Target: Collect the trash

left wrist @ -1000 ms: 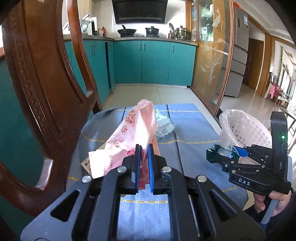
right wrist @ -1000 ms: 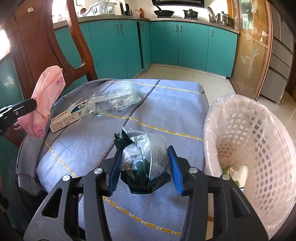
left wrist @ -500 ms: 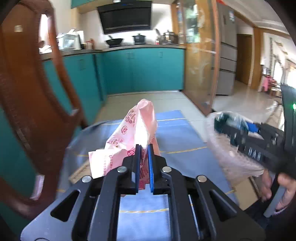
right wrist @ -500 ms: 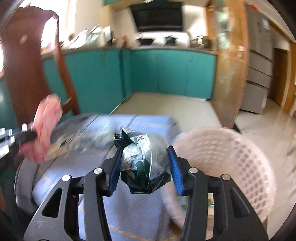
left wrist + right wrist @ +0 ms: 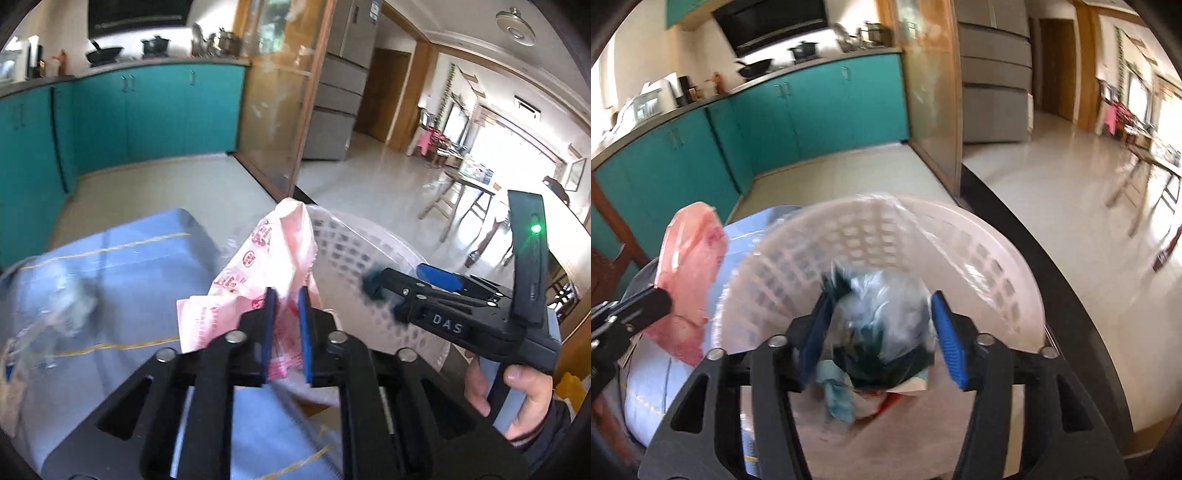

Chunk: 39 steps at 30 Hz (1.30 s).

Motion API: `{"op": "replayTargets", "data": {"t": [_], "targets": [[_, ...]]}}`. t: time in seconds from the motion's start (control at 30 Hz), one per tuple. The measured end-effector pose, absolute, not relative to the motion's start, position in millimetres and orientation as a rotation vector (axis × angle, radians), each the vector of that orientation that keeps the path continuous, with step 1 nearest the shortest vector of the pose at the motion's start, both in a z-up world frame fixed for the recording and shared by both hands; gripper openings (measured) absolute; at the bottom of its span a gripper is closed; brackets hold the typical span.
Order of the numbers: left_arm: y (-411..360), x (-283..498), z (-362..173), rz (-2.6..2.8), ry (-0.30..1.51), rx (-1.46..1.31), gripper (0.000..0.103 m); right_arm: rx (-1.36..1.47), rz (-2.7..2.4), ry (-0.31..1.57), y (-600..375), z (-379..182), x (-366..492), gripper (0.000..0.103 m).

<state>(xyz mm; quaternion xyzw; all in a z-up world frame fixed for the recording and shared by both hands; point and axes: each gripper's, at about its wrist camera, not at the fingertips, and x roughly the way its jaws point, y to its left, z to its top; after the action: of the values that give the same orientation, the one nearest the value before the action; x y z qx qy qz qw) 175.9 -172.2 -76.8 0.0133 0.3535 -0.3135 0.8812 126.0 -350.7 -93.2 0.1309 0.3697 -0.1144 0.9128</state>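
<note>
A crumpled pink printed bag [image 5: 273,273] and a clear-and-dark-green wrapper [image 5: 882,317] hang over the lined white basket [image 5: 960,236].

My left wrist view: close behind own fingers, angled down, white basket [image 5: 354,254] centre-right. My right wrist view: directly above basket [image 5: 993,254], looking in. Shared: basket, teal cabinets [image 5: 147,114] upper left, pink bag [image 5: 690,273].

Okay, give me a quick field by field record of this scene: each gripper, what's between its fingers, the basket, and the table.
left gripper: jaws just opened, pink plastic bag loose between them
right gripper: jaws just opened over basket, dark crumpled bag between them
basket: white lattice, clear liner, trash already inside
table: blue cloth, clear wrapper left on it
</note>
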Motion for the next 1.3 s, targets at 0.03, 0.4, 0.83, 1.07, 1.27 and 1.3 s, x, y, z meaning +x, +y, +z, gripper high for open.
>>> {"op": "replayTargets", "data": {"t": [0.03,0.4,0.83,1.07,1.27,1.3], "targets": [[-175,179,-80,-0.659,0.752,0.022,0.034,0.312,-0.253,0.759,-357,-94,125,0.074],[-31,197,-86,-0.135,0.760,0.108,0.072,0.282,-0.084,0.675,-305,-74,140,0.075],[41,207,-105,-0.091,0.838,0.109,0.072,0.083,0.257,0.810,-177,-88,195,0.075],[65,233,-136,-0.025,0.918,0.099,0.075,-0.006,0.433,0.959,-132,-123,182,0.077],[76,254,-150,0.001,0.985,0.065,0.077,-0.022,0.493,0.954,-122,-121,176,0.027],[76,255,-150,0.000,0.988,0.068,0.077,-0.021,0.488,0.933,-124,-117,174,0.023]]}}
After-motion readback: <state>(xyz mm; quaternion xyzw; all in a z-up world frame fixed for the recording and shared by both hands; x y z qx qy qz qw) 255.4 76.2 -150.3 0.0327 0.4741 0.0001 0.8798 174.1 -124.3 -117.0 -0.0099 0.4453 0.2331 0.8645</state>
